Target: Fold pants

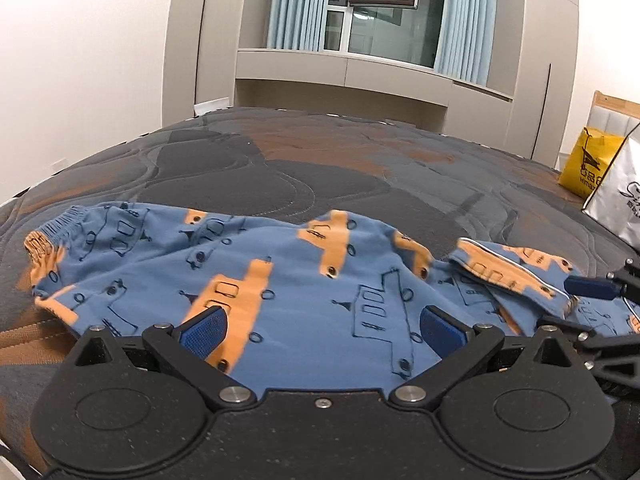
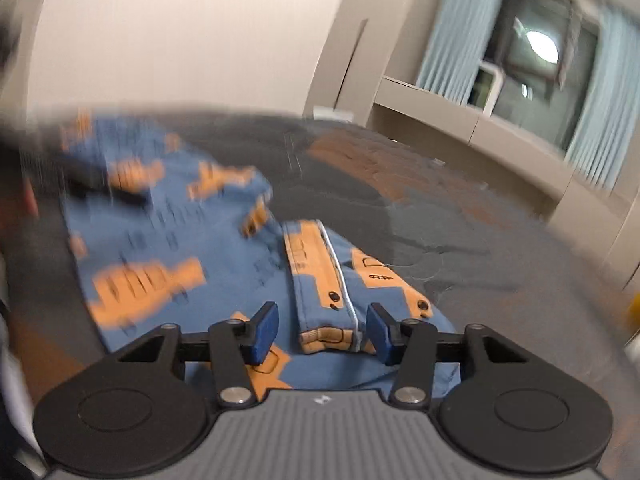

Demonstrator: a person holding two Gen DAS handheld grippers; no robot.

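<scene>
Blue pants [image 1: 304, 280] printed with orange vehicles lie rumpled across the bed [image 1: 280, 168]. Their elastic waistband [image 1: 60, 224] is at the left, and a leg end with white piping [image 1: 504, 268] is folded over at the right. My left gripper [image 1: 324, 330] hovers over the middle of the pants, open wide, with only flat cloth below. In the right wrist view my right gripper [image 2: 322, 330] is partly open with the folded leg end [image 2: 328, 320] lying between its pads; the pads do not press on it. One blue finger [image 1: 592, 287] of the right gripper shows at the right edge.
The bed has a grey and brown quilted cover [image 2: 440, 208]. A yellow bag [image 1: 588, 164] and a silver-white bag [image 1: 620, 196] stand at its far right. Cabinets and a curtained window [image 1: 380, 12] lie beyond. The right wrist view is blurred.
</scene>
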